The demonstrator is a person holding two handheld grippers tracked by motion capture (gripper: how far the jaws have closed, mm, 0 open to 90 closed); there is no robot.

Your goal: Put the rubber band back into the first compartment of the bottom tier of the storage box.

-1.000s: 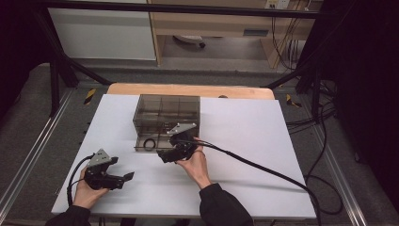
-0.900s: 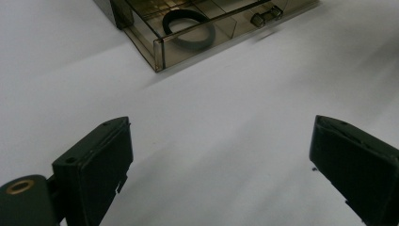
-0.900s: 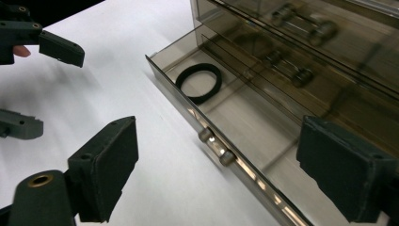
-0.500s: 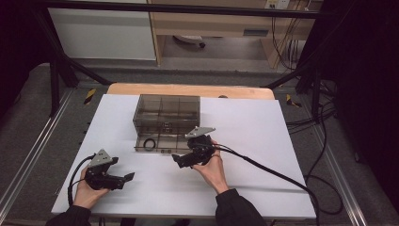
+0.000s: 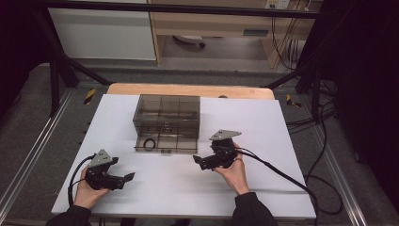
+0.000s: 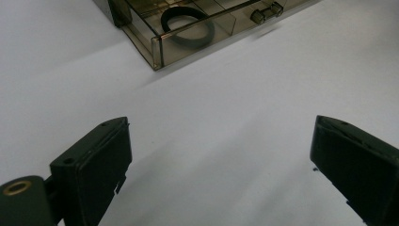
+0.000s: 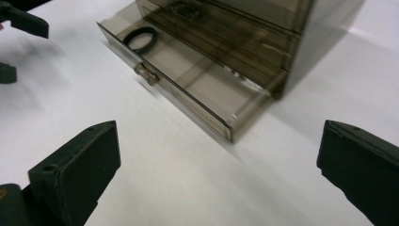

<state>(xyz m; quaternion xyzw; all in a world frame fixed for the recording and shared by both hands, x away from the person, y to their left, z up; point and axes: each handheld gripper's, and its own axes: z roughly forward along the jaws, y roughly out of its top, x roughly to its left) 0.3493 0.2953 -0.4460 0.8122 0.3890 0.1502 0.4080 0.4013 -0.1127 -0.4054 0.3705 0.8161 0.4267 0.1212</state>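
The right gripper [image 5: 200, 161], jaws just opened wide and empty, stood right of the pulled-out drawer [image 5: 164, 143]; the left gripper [image 5: 126, 178] was also open, empty.

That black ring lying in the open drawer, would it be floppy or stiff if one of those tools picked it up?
The black ring looks thin and a little uneven in outline, so it is probably soft and bendy, like a rubber band or hair tie. It seems light for its size. Lying flat on the floor of the drawer, it is unlikely to roll, though it may slide on the smooth plastic if pushed.
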